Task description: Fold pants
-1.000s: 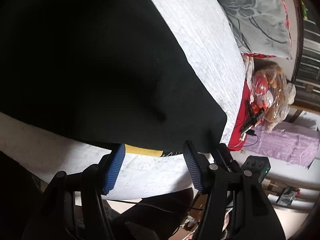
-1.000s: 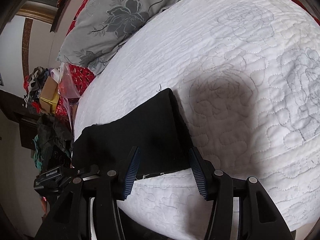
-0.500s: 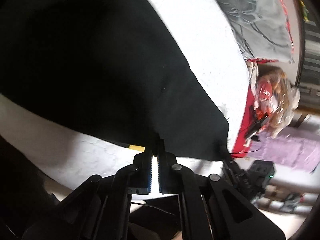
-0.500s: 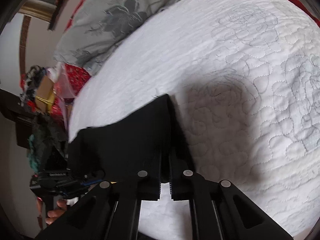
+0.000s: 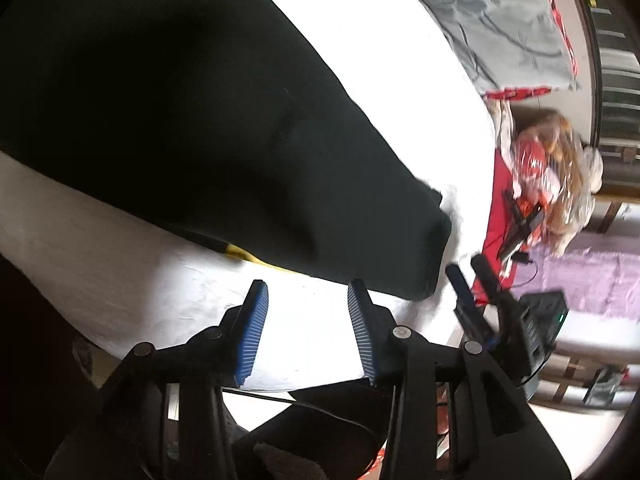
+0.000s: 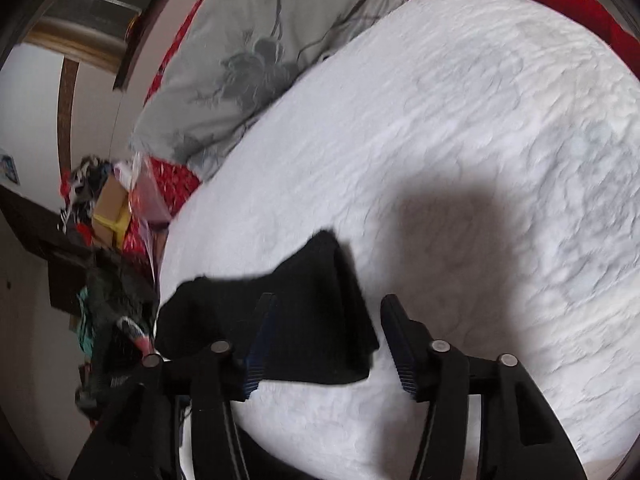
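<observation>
Two grippers work over black pants lying flat on a white quilted bedspread. Left gripper: jaws parted and opening, blue ribbed pads clear of the fabric, nothing between them; the garment edge, showing a yellow strip, lies just beyond the tips. Right gripper: jaws parted and opening; a folded corner of the pants lies between them on the bedspread, with no pad pressing on it. A grey floral pillow rests at the bed's far end.
</observation>
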Motion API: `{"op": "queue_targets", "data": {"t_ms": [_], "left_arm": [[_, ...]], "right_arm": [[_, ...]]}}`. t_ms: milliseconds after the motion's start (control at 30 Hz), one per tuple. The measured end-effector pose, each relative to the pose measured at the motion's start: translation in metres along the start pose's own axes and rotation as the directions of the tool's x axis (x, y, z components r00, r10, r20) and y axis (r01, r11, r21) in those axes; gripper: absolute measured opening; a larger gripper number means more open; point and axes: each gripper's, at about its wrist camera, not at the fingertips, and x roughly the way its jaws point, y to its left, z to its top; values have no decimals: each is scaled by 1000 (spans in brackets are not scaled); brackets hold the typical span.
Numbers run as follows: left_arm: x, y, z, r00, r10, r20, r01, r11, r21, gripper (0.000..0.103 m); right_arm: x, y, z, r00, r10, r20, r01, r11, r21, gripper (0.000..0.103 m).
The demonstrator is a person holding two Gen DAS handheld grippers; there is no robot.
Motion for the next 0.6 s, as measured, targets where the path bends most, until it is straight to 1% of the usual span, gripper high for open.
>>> {"op": "queue_targets", "data": {"t_ms": [67,133,167,200,233,267,333,367,400,433,467,500,533,567,600], "left_arm": [[1,4,2,1000,-7,-8,7,1000,-15,38],[0,10,3,1000,-8,-8,8,999,-36,38],[-1,13,3,1000,-11,-6,11,999,-45,38],[-2,16,4,1000,-21,-7,21,998,-64,38],[-4,17,3,999,-35,-8,34,996,-79,38],[-1,13,1,999,-48,-6,48,995,-92,38],[3,7,0,999,-45,-1,45,994,-100,38],[5,5,-2,999,-47,-7,46,994,-98,38],[8,0,-4,999,-50,-15,48,994,-95,38],[12,-4,-6,998,-54,-23,51,994,-94,38],[16,-8,-9,998,-59,-29,56,994,-96,38],[19,-12,-11,998,-61,-33,58,994,-94,38],[22,-15,-13,998,-59,-38,56,994,-92,38],[27,-20,-15,997,-61,-45,56,994,-91,38],[31,-24,-15,997,-64,-50,60,994,-91,38]], "right_arm": [[10,4,4,1000,-8,-23,7,1000,-15,56],[22,13,8,999,-34,-24,33,998,-55,56],[30,18,10,998,-49,-33,46,996,-75,53],[40,22,12,996,-78,-47,73,993,-98,46],[48,27,15,993,-97,-70,88,989,-121,7],[54,34,19,992,-92,-86,79,986,-149,3],[54,45,26,993,-103,-55,91,978,-188,3],[57,48,30,991,-118,-59,104,974,-201,3],[61,48,32,987,-146,-63,129,968,-213,4],[64,46,35,979,-194,-59,176,956,-233,8],[65,43,35,977,-202,-64,182,955,-236,9],[65,38,37,981,-172,-87,151,966,-211,10],[61,35,38,985,-148,-90,130,974,-185,16],[54,30,38,990,-116,-83,102,982,-157,29],[49,26,37,992,-95,-82,83,987,-139,39]]}}
